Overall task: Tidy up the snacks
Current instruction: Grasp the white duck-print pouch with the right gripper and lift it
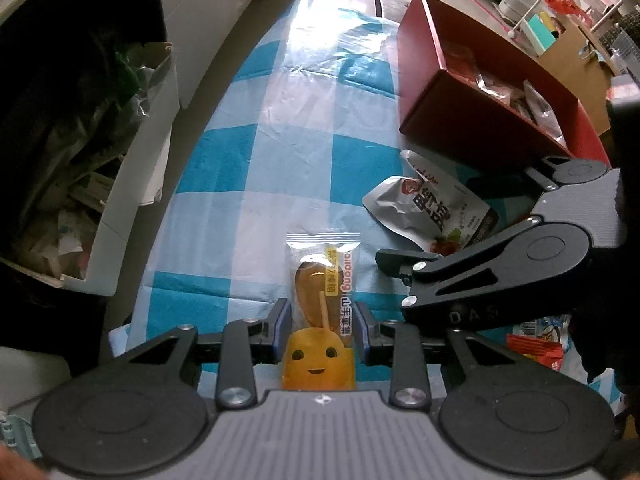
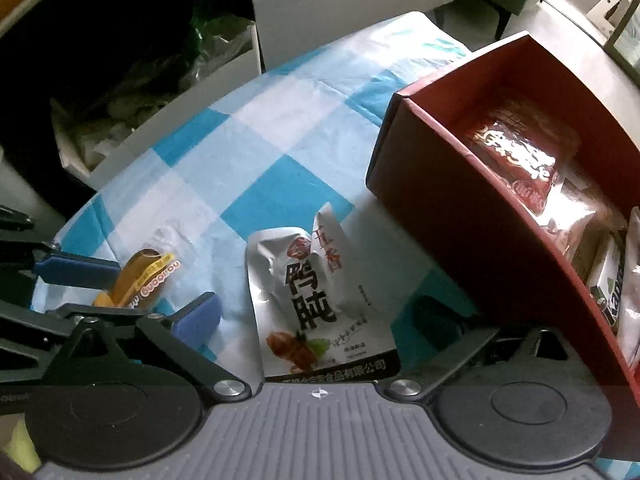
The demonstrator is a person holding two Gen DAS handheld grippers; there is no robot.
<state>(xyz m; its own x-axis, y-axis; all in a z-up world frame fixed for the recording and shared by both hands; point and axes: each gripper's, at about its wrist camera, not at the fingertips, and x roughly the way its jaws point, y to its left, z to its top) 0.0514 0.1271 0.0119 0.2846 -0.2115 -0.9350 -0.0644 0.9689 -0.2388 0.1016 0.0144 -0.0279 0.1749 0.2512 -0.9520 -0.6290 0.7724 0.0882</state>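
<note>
The left gripper [image 1: 320, 316] has its jaws apart, straddling the orange snack packet [image 1: 322, 312] lying on the checked tablecloth [image 1: 248, 152]. The right gripper [image 2: 320, 300], fingers spread, sits over the silver pouch [image 2: 310, 296], beside the red box [image 2: 460, 216]. Only the right wrist view shows the red wrapper [image 2: 520, 160] inside the box.

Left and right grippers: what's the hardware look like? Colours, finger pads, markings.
Both match. Left gripper: grey ribbed body with a small cross mark at centre, two round black hubs, black skeletal linkage arms with triangular cutouts, silver pivot screws, blue pads on black fingers. Right gripper shows the same black linkages; faint "DAS" lettering on one link. No cables or sleeves visible.
</note>
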